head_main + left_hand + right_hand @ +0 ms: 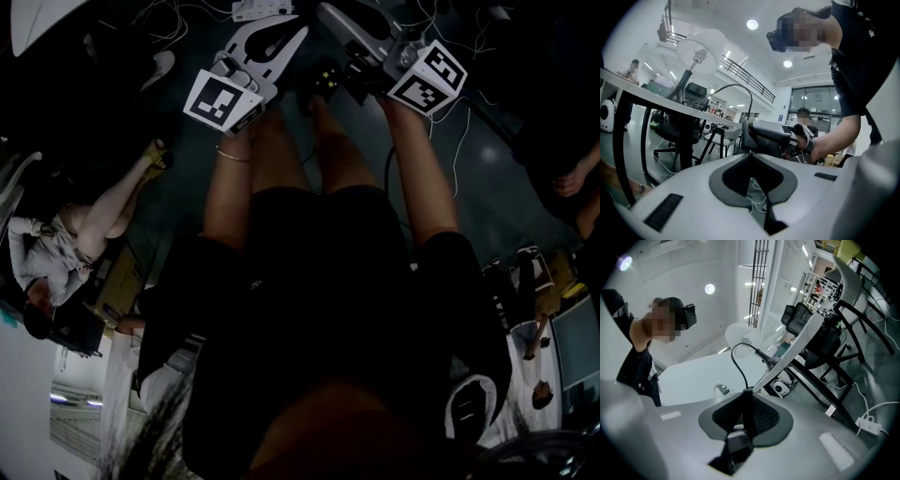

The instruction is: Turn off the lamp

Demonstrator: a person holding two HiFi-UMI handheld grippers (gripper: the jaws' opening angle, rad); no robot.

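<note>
Desk carries the lamp close to its near edge, and the black cord loops down off that edge. Right gripper is half closed, pinching the cord — a grey block low between its jaws may be the switch. Left gripper is closed and empty. A tug on the cord could tip the lamp; a squeeze that misses the switch leaves it on.

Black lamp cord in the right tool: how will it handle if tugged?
Likely flexible rather than limp: the black lamp cord stands in a free arc above the right tool. It looks thin, so probably light. A hard tug might tip the white-shaded table lamp, whose wide shade sits on a slim stem.
</note>
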